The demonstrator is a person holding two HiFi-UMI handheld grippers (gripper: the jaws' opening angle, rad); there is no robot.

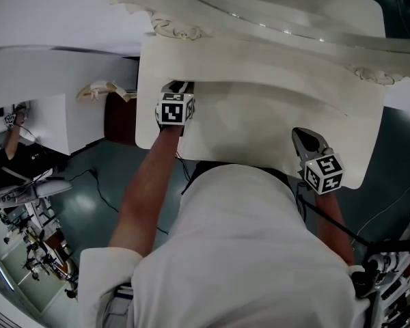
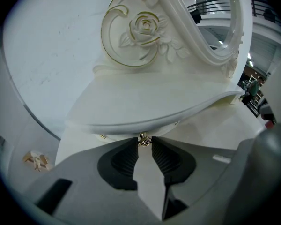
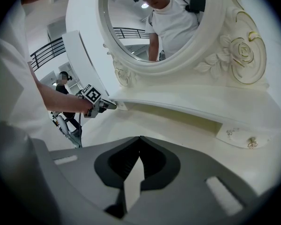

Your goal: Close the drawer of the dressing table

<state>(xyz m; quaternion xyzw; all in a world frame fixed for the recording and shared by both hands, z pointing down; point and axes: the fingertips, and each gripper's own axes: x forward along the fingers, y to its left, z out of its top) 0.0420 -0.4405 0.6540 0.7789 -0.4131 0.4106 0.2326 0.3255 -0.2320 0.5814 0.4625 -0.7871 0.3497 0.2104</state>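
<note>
Hovering nearest the camera at the lower right of the head view, the right gripper (image 1: 304,139) sits over the dressing table's flat tabletop (image 1: 246,142). In its own view, its jaws are pressed together at the tips with nothing between them. Further in, at the upper left of the head view, the left gripper (image 1: 178,87) is extended to the front edge of the raised shelf (image 1: 280,91) that runs beneath the mirror. In the left gripper view, its jaws are drawn in on either side of a small brass knob (image 2: 143,138), which sits between the ribbed pads (image 2: 126,158) at their tips. The knob belongs to the drawer (image 2: 119,136), whose white front lies directly under the shelf's curved edge at the table's left end; how far the front stands out cannot be determined. A second knob (image 3: 251,142) is visible on a matching front at the lower right of the right gripper view. Behind the shelf rises the oval mirror (image 3: 145,22), flanked by a carved rose scroll (image 2: 143,29).
</note>
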